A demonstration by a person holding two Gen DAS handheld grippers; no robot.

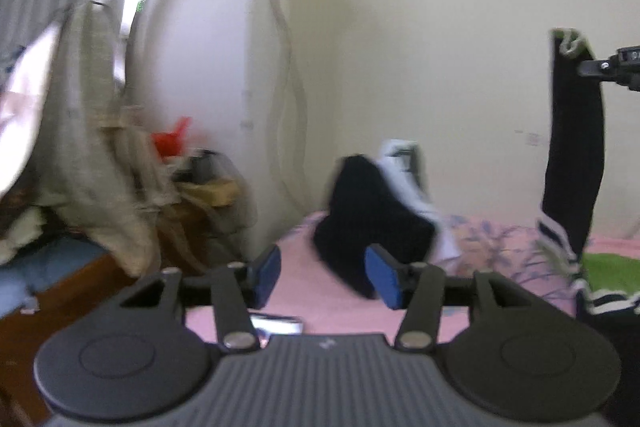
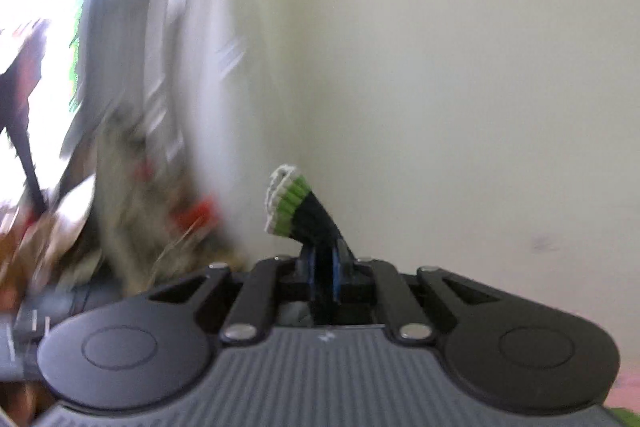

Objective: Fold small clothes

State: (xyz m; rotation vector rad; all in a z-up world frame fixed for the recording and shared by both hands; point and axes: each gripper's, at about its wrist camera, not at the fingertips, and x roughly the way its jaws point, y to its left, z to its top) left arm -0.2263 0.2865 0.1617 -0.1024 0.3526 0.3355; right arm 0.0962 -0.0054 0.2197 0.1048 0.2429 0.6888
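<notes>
My right gripper (image 2: 323, 259) is shut on the cuff of a black sock (image 2: 310, 213) with a green and white trim, held up in the air. In the left wrist view the same sock (image 1: 572, 155) hangs long from the right gripper (image 1: 588, 67) at the far right, its striped lower end near the bed. My left gripper (image 1: 323, 273) is open and empty, low over the pink bedsheet (image 1: 304, 291). A pile of dark and white clothes (image 1: 372, 211) lies on the bed just beyond its fingers.
A cream wall is behind the bed. Grey curtains (image 1: 72, 131) and cluttered items with something red (image 1: 172, 139) stand at the left. A green cloth (image 1: 608, 271) lies on the bed at the right. A wooden edge (image 1: 80, 283) is at lower left.
</notes>
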